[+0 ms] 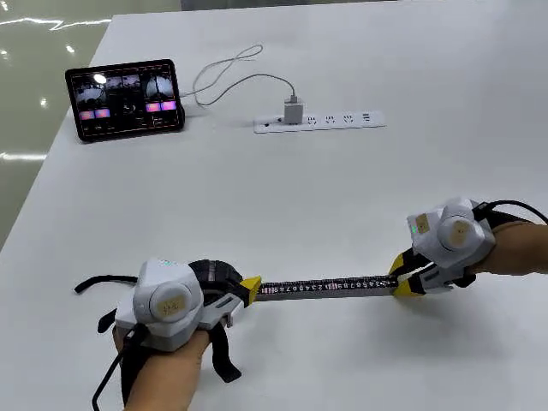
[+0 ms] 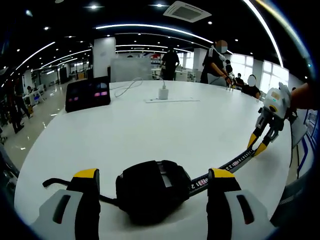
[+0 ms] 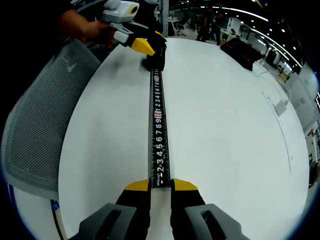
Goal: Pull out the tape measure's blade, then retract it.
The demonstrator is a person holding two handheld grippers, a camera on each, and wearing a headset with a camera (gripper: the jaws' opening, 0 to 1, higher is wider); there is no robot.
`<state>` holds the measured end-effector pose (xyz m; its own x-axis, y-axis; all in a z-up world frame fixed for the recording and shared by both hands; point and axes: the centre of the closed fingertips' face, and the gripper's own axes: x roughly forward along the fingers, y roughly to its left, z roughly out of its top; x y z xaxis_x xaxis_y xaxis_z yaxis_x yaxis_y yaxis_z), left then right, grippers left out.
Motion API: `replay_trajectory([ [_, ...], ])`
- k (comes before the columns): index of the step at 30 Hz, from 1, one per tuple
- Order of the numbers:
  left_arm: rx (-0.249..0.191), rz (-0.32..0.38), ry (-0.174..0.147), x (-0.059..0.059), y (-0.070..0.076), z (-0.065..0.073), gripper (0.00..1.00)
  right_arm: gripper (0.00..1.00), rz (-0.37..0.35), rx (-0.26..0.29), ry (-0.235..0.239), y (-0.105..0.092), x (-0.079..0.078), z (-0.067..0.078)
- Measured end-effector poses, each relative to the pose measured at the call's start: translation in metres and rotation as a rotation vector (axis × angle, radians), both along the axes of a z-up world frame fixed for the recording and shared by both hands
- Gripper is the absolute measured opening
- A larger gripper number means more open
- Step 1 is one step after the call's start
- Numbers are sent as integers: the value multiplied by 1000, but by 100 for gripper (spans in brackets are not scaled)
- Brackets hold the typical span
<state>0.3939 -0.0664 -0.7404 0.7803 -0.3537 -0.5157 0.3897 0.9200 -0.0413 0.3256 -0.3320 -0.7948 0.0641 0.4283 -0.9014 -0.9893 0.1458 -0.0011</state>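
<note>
Right gripper (image 3: 161,186) jaws near-closed, pinching blade (image 3: 159,130) tip. Blade drawn out from black case (image 2: 152,192). Left gripper (image 2: 155,175) with 2 jaws wide, flanking case — contact unclear.

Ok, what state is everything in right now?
left gripper: jaws either side of the tape measure case, grip unclear.
right gripper: shut on the end of the blade.
tape measure case: resting on the table.
blade: pulled out, lying flat along the table.
tablet: screen on.
charger: plugged into the power strip.
</note>
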Motion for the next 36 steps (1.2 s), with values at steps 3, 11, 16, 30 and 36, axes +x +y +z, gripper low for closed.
replay_trajectory([
  [3,0,2,15,-1,1,-5,80,10,-25,-7,18,1,0,0],
  [11,-14,-9,37,-5,-3,-10,71,11,-93,-25,58,2,3,0],
  [16,-12,31,60,-1,2,-14,66,10,-113,-48,75,2,4,0],
  [30,-19,44,61,-1,4,-15,60,9,-113,-39,80,1,3,0],
  [36,-3,39,61,-1,3,-15,59,9,-136,-26,84,1,3,1],
])
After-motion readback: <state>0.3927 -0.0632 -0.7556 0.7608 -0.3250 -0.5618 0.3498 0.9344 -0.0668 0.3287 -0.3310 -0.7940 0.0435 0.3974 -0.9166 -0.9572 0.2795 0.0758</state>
